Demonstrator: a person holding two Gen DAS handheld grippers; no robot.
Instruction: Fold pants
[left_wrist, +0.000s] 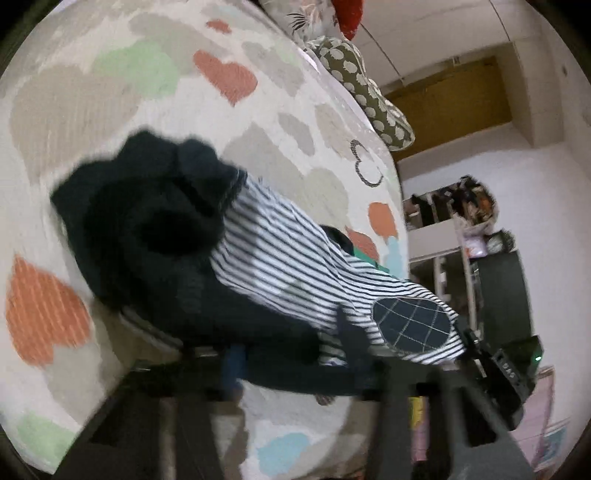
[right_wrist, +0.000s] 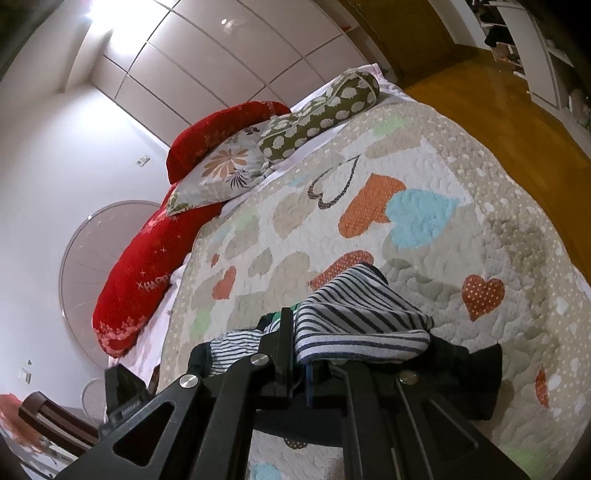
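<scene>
From my left wrist camera, the pants (left_wrist: 280, 266) fill the middle of the view: striped navy-and-white fabric with a dark checked oval patch (left_wrist: 413, 324) toward 4 o'clock and a bunched dark navy mass toward 9 o'clock. They sit lifted over the heart-patterned quilt (left_wrist: 110, 92). My left gripper (left_wrist: 288, 373) comes in from 6 o'clock, rolled well off level so the room's floor line stands nearly vertical at 3 o'clock; its jaws are closed on the dark lower edge of the pants. The picture is motion-blurred, so I cannot make out the finer folds.

From my right wrist camera, the right gripper (right_wrist: 300, 363) points up from 6 o'clock, tilted so the bed slopes away toward 12 o'clock. Its jaws are pinched tight on the striped cloth, which drapes over the fingers toward 3 o'clock with dark fabric hanging just beyond. A red pillow (right_wrist: 147, 266) lies at 9 o'clock, a floral cushion (right_wrist: 221, 166) and a spotted bolster (right_wrist: 317, 114) near 11 and 12 o'clock.
</scene>
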